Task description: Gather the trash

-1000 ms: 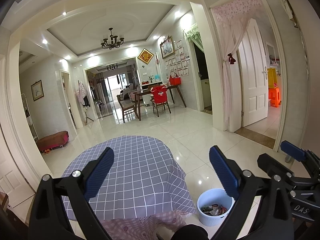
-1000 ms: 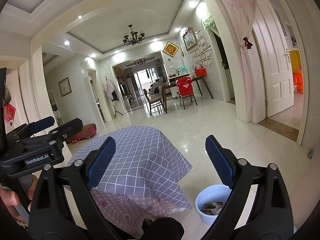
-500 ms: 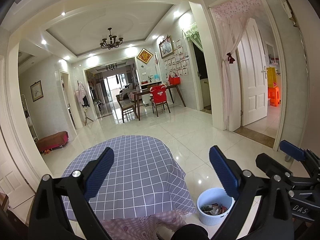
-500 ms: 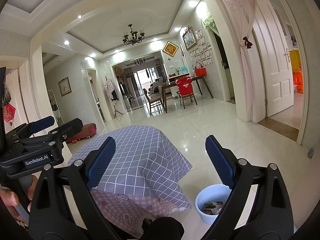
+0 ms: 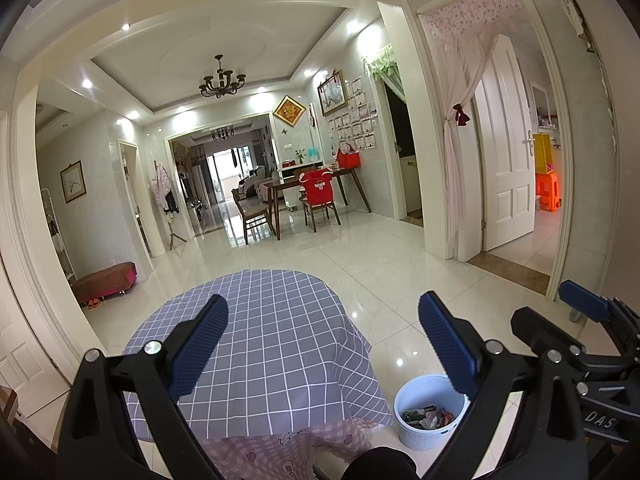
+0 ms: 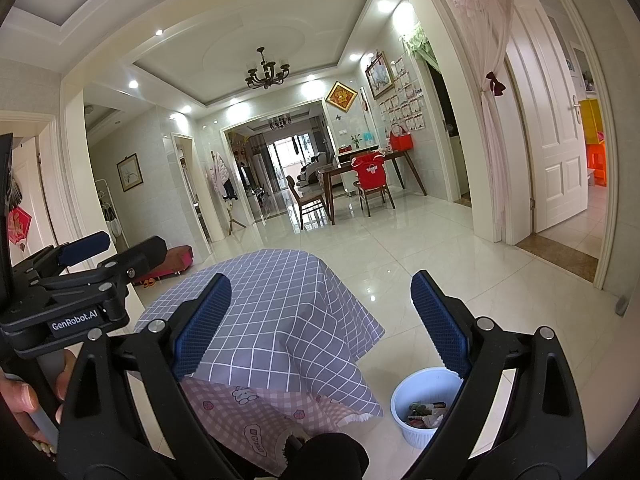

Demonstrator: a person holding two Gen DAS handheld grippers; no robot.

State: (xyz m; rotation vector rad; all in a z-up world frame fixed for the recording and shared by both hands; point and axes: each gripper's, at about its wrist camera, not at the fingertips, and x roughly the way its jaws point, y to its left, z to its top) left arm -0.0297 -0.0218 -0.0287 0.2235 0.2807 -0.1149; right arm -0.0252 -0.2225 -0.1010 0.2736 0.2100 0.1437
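Observation:
A white ribbed bin (image 5: 428, 414) with mixed trash inside stands on the floor right of a round table; it also shows in the right wrist view (image 6: 424, 406). The table wears a grey-purple checked cloth (image 5: 276, 344) over a pink one, and its top shows no loose trash. My left gripper (image 5: 322, 320) is open and empty, held above the table's near edge. My right gripper (image 6: 320, 300) is open and empty too, beside the left one, which shows at the left of its view (image 6: 84, 280).
Glossy white floor tiles (image 5: 380, 264) stretch ahead to a dining table with chairs (image 5: 304, 196). A low red bench (image 5: 106, 282) stands by the left wall. A white door (image 5: 506, 152) stands open on the right.

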